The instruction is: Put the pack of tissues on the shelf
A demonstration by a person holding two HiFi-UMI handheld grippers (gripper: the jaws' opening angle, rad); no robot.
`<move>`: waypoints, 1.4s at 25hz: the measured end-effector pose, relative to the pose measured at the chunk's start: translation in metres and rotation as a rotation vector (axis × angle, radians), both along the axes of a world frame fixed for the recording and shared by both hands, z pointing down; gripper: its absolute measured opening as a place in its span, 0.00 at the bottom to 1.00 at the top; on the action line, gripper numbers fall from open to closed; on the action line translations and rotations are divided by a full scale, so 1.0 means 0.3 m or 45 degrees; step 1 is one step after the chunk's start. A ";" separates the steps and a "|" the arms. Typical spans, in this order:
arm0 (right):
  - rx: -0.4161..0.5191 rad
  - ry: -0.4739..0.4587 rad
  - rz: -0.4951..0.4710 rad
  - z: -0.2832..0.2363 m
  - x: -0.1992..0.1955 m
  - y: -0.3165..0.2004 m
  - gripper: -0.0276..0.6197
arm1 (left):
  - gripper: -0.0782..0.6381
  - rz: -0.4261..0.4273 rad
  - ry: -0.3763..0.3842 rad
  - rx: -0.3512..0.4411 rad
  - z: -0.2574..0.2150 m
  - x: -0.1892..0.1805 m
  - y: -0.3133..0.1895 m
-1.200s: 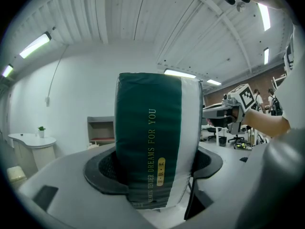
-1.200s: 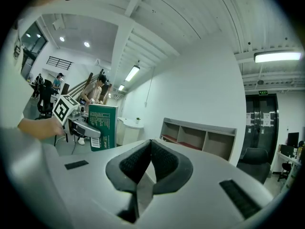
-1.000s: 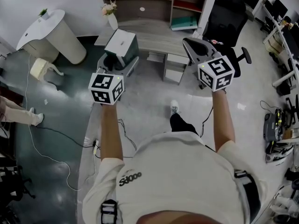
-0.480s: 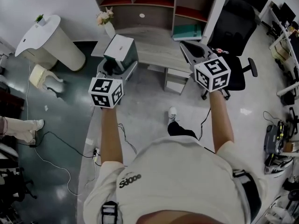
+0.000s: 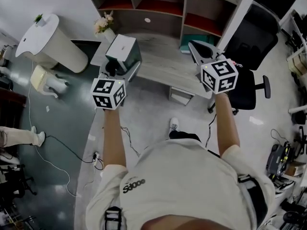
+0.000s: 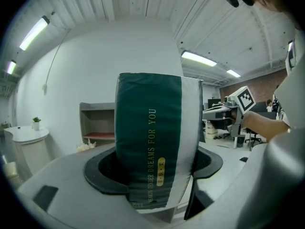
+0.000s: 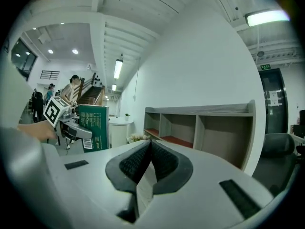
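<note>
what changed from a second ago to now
The person walked toward the shelf, carrying both tools forward until they reach the desk. Nothing was taken hold of or let go: the left tool is still shut on the pack of tissues, and the right tool is still shut and empty.

Flower vase [image 5: 105, 27] near open shelf [image 5: 182, 8]

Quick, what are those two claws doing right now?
Left gripper: closed on the pack of tissues.
Right gripper: closed, nothing between its jaws.
</note>
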State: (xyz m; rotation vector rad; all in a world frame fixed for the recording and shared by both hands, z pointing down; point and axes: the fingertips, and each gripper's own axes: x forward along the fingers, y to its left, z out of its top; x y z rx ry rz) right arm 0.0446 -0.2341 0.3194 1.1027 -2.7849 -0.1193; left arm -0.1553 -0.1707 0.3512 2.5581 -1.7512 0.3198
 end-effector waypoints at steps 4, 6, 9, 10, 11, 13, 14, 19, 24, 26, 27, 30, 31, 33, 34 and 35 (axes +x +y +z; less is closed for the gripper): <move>0.005 0.045 -0.052 0.011 0.009 -0.155 0.05 | 0.64 -0.030 0.007 -0.019 0.003 0.022 -0.157; 0.000 0.061 -0.090 0.022 -0.001 -0.218 0.05 | 0.64 -0.042 0.005 -0.027 0.009 0.027 -0.224; -0.012 0.067 -0.115 0.035 -0.013 -0.313 0.05 | 0.64 -0.057 0.003 -0.036 0.012 0.037 -0.311; -0.015 0.066 -0.120 0.039 -0.016 -0.342 0.05 | 0.64 -0.059 0.001 -0.038 0.012 0.041 -0.337; -0.017 0.061 -0.126 0.042 -0.020 -0.368 0.05 | 0.64 -0.062 -0.001 -0.041 0.012 0.044 -0.362; -0.021 0.042 -0.140 0.047 -0.036 -0.418 0.05 | 0.64 -0.068 -0.007 -0.049 0.014 0.042 -0.413; -0.024 0.027 -0.147 0.051 -0.047 -0.440 0.05 | 0.64 -0.070 -0.007 -0.054 0.017 0.037 -0.438; -0.086 -0.016 -0.119 0.079 -0.113 -0.584 0.05 | 0.64 -0.061 0.007 -0.067 0.030 -0.019 -0.580; -0.110 -0.019 -0.103 0.087 -0.168 -0.698 0.05 | 0.64 -0.019 0.026 -0.061 0.036 -0.067 -0.751; -0.127 -0.044 -0.102 0.090 -0.187 -0.757 0.05 | 0.64 0.001 0.039 -0.052 0.041 -0.077 -0.843; -0.129 -0.055 -0.101 0.092 -0.196 -0.786 0.05 | 0.64 0.016 0.044 -0.049 0.042 -0.078 -0.890; -0.119 -0.039 -0.097 0.101 -0.230 -0.868 0.05 | 0.64 0.069 0.046 -0.045 0.046 -0.077 -1.031; -0.118 -0.024 -0.096 0.107 -0.243 -0.894 0.05 | 0.64 0.084 0.051 -0.049 0.048 -0.079 -1.076; -0.126 -0.002 -0.092 0.122 -0.267 -0.935 0.05 | 0.64 0.109 0.065 -0.061 0.053 -0.081 -1.156; -0.131 0.003 -0.088 0.127 -0.278 -0.954 0.05 | 0.64 0.121 0.070 -0.065 0.053 -0.083 -1.193; -0.137 0.004 -0.082 0.131 -0.289 -0.976 0.05 | 0.64 0.131 0.074 -0.068 0.052 -0.086 -1.229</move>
